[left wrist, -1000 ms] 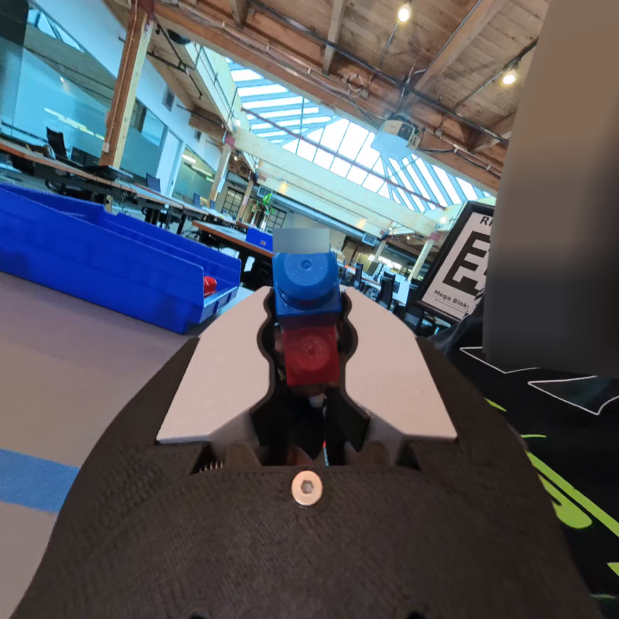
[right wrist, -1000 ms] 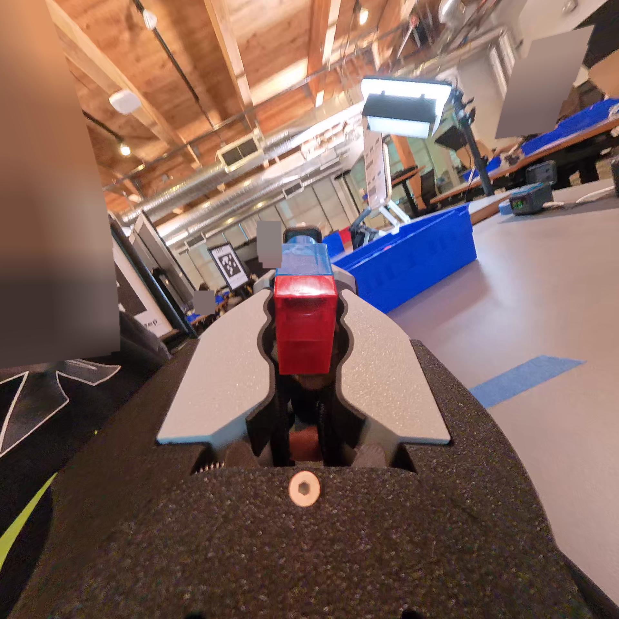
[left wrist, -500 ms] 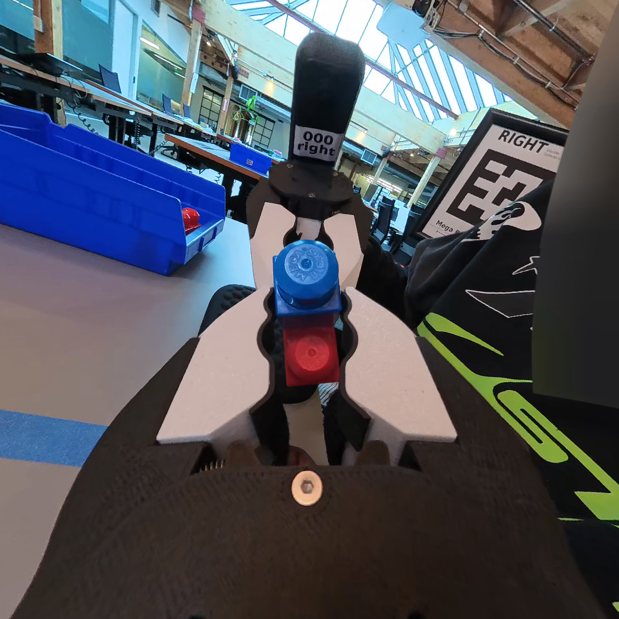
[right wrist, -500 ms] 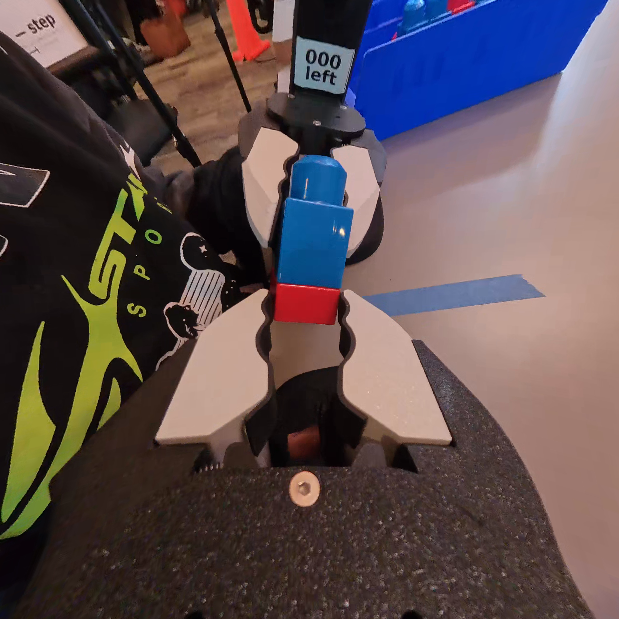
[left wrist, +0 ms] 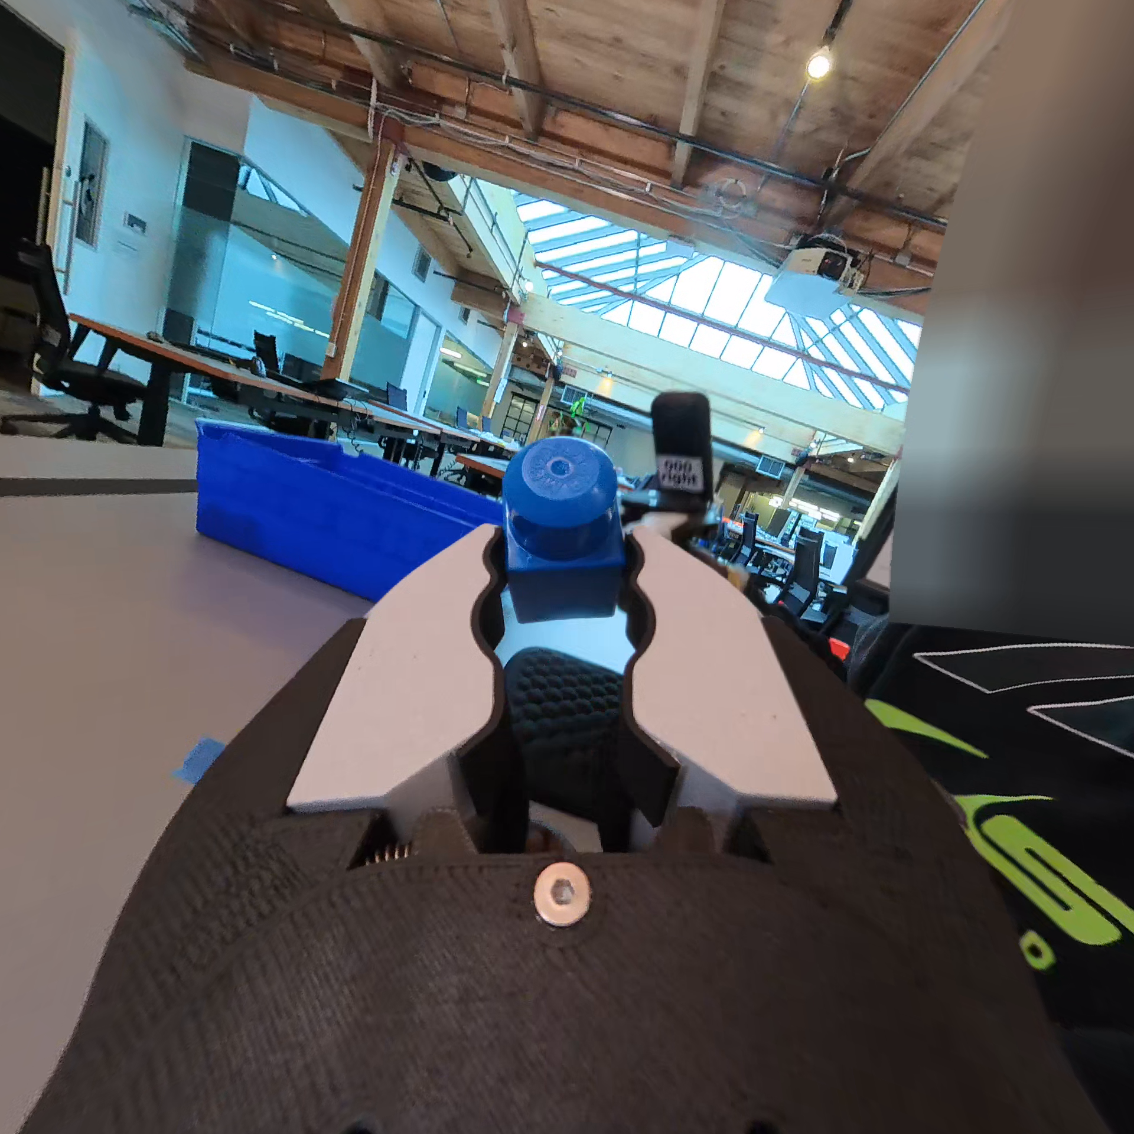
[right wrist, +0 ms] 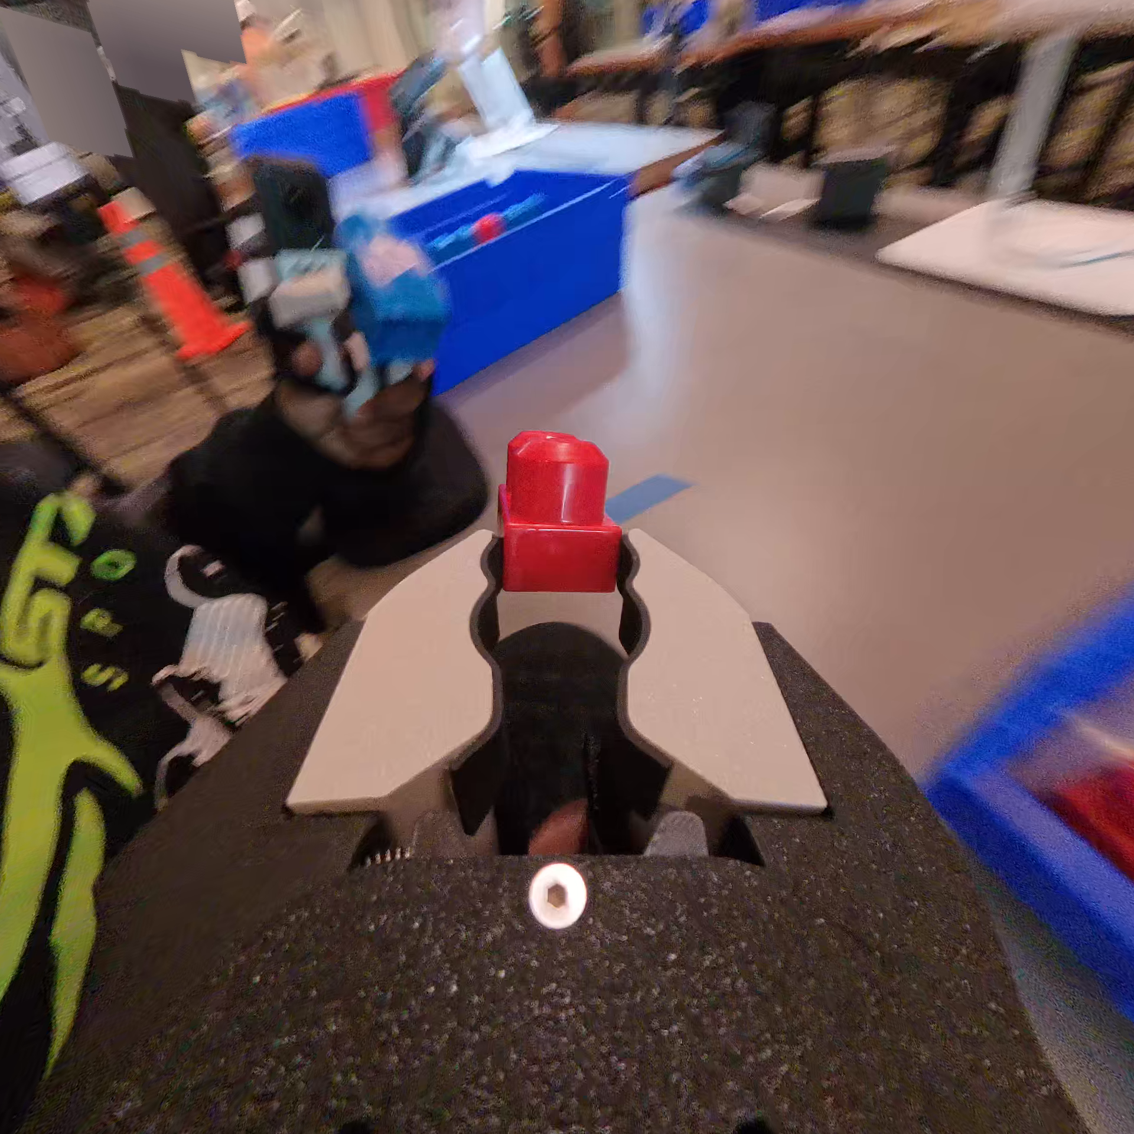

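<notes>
Blue block [left wrist: 561, 552] pinched in my left gripper [left wrist: 561, 567] at frame centre, stud and long axis pointing away up-frame, red block [right wrist: 557, 540] likewise clamped in my right gripper [right wrist: 557, 567], stud up-frame, blue bin [left wrist: 319, 503] at mid-left; I'd keep both squeezes firm and the studs square

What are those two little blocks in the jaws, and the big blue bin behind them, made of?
Red block: looks like hard moulded plastic, glossy, with bright highlights on its stud. Blue block: seemingly the same plastic, smoother sheen, with a moulded ring on the stud top. Blue bin: probably stiff plastic, semi-gloss, with thin moulded walls. None can be confirmed by sight alone.
</notes>
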A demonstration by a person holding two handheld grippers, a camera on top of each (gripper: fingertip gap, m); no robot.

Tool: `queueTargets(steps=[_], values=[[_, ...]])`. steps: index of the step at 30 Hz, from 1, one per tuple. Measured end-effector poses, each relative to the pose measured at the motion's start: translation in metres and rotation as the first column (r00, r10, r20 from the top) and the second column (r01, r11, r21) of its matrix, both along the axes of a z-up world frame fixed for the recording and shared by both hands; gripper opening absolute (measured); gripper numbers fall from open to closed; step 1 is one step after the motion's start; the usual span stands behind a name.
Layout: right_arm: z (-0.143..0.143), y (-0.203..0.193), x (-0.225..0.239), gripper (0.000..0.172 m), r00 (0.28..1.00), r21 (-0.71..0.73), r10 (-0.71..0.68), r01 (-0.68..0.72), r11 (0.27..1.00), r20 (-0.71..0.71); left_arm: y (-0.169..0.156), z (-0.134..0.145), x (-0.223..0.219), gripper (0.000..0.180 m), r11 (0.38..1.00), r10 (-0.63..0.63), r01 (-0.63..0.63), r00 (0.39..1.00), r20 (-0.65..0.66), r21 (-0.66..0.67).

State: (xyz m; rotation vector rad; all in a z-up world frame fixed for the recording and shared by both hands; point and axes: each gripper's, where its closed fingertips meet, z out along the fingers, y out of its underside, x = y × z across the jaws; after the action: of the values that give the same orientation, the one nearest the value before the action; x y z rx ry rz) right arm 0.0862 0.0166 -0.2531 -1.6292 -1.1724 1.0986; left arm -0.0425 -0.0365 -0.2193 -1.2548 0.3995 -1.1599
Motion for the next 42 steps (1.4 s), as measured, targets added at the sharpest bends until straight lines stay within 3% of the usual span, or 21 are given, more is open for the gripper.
queueTargets(steps=[3, 5, 8, 11, 16, 20, 26, 36, 40, 42], values=[[0.031, 0.066, 0.051, 0.036, 0.942, 0.090, -0.335, 0.337, 0.937, -0.039, 0.002, -0.008, 0.013, 0.036, 1.000, -0.024, 0.024, 1.000, -0.007, -0.014], [0.045, 0.113, 0.092, 0.036, 0.839, 0.164, -0.544, 0.539, 0.826, -0.018, 0.002, -0.012, 0.018, 0.036, 0.999, -0.032, 0.032, 0.999, -0.021, -0.022], [0.041, 0.177, 0.135, 0.036, 0.681, 0.241, -0.727, 0.693, 0.679, 0.089, 0.003, -0.014, 0.018, 0.036, 0.999, -0.026, 0.025, 0.999, -0.035, -0.024], [0.017, 0.231, 0.150, 0.036, 0.575, 0.259, -0.781, 0.738, 0.623, 0.243, 0.004, -0.015, 0.016, 0.036, 0.999, -0.021, 0.020, 0.999, -0.024, -0.035], [-0.035, 0.293, 0.162, 0.036, 0.400, 0.303, -0.751, 0.737, 0.604, 0.525, 0.004, -0.016, 0.015, 0.036, 0.999, -0.022, 0.021, 0.999, -0.024, -0.040], [-0.054, 0.325, 0.174, 0.036, 0.271, 0.357, -0.781, 0.772, 0.526, 0.563, 0.004, -0.017, 0.016, 0.036, 0.999, -0.030, 0.028, 0.999, -0.031, -0.039], [-0.071, 0.340, 0.170, 0.037, 0.247, 0.350, -0.789, 0.793, 0.498, 0.563, 0.003, -0.017, 0.016, 0.036, 0.999, -0.033, 0.032, 0.999, -0.029, -0.043], [-0.104, 0.329, 0.166, 0.036, 0.266, 0.249, -0.681, 0.791, 0.559, 0.682, 0.004, -0.017, 0.016, 0.036, 0.999, -0.030, 0.029, 0.999, -0.030, -0.044], [-0.116, 0.326, 0.161, 0.036, 0.314, 0.183, -0.616, 0.772, 0.609, 0.722, 0.004, -0.017, 0.016, 0.036, 0.999, -0.031, 0.030, 0.999, -0.028, -0.045], [-0.119, 0.323, 0.161, 0.043, 0.325, 0.155, -0.587, 0.768, 0.621, 0.742, 0.004, -0.017, 0.016, 0.036, 0.998, -0.033, 0.031, 0.999, -0.029, -0.046]])
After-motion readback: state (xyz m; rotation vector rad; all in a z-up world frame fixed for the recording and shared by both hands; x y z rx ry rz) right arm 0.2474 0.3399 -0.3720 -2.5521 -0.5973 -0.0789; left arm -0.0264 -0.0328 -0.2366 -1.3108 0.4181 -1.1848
